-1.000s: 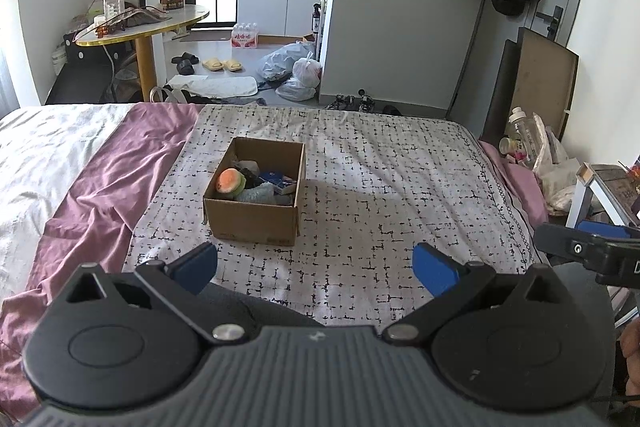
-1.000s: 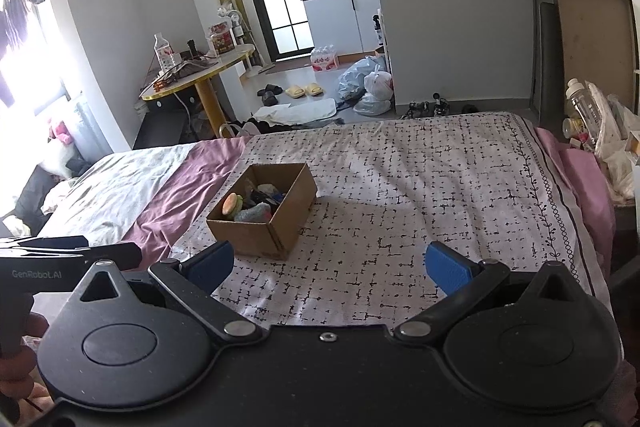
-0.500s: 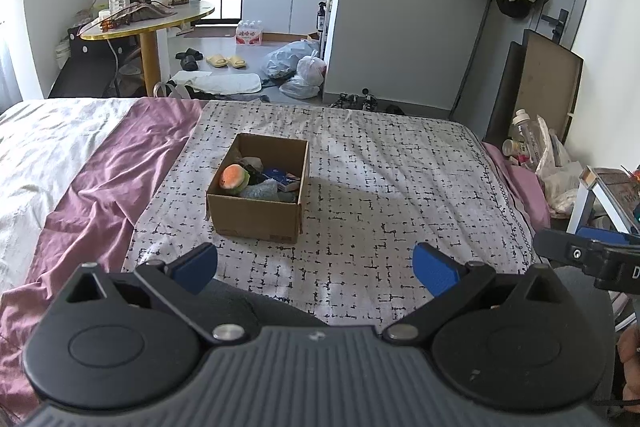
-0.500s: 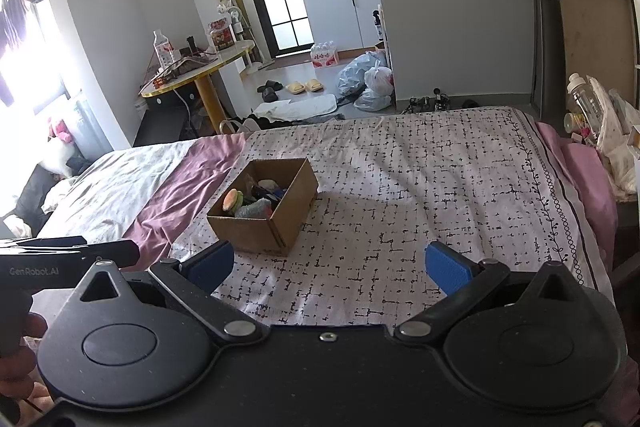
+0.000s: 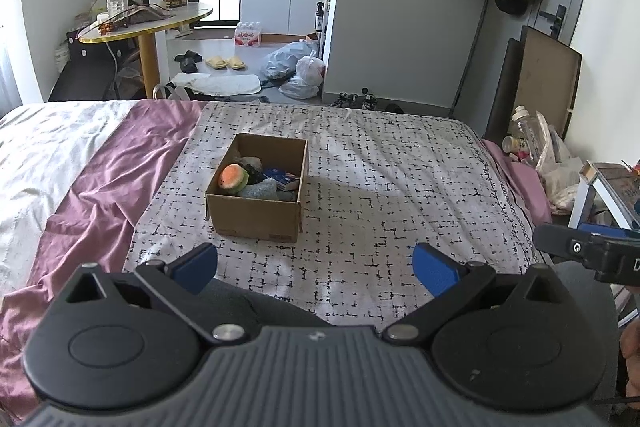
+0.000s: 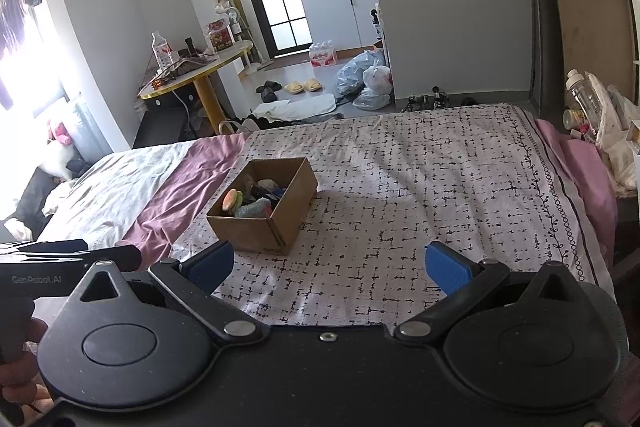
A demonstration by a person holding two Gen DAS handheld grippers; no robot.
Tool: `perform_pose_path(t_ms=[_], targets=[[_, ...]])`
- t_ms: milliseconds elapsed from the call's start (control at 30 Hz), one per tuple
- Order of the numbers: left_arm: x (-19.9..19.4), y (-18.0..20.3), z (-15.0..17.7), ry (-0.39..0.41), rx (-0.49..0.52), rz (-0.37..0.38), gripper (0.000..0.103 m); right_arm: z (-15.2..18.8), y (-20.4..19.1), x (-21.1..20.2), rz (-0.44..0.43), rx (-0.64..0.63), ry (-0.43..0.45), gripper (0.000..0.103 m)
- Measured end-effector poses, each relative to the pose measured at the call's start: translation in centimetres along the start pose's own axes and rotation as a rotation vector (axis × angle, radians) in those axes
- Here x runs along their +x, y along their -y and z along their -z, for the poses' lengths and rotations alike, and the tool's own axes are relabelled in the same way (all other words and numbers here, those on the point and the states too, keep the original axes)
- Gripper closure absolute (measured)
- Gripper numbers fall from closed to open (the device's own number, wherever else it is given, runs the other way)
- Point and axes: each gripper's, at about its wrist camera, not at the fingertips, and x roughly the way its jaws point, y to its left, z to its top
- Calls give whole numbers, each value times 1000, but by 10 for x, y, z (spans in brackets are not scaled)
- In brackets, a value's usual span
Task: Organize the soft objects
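Observation:
A brown cardboard box (image 5: 256, 213) stands on the patterned bedspread (image 5: 380, 179); it also shows in the right wrist view (image 6: 276, 223). Inside lie an orange-and-green plush (image 5: 233, 177), a grey-blue soft item (image 5: 260, 190) and a blue item (image 5: 282, 177). My left gripper (image 5: 316, 269) is open and empty, held back from the box near the bed's front edge. My right gripper (image 6: 330, 267) is open and empty, to the right of the box and also back from it.
A purple sheet (image 5: 100, 195) and a white sheet (image 5: 36, 147) cover the bed's left side. A round table (image 5: 148, 23) with a bottle stands beyond the bed. Bags (image 5: 296, 67) and slippers lie on the floor. Clutter sits at the bed's right side (image 5: 540, 151).
Both grippers have risen and pulled back a little, so the box sits slightly farther off in both views. Both stay open and empty.

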Motion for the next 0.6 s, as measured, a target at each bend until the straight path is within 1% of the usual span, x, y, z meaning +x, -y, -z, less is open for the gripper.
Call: perform_pose_path(t_ms=[333,500,600], targets=[[2,-3,0,-3,-9,-1,0,1,2,5,1,8,-15,0],[0,-7,2,35,-29,18,0,3,4,11,7,19,-30,0],[1,-7,1,41,-27,5,0,3,5,17,15,34,-41,0]])
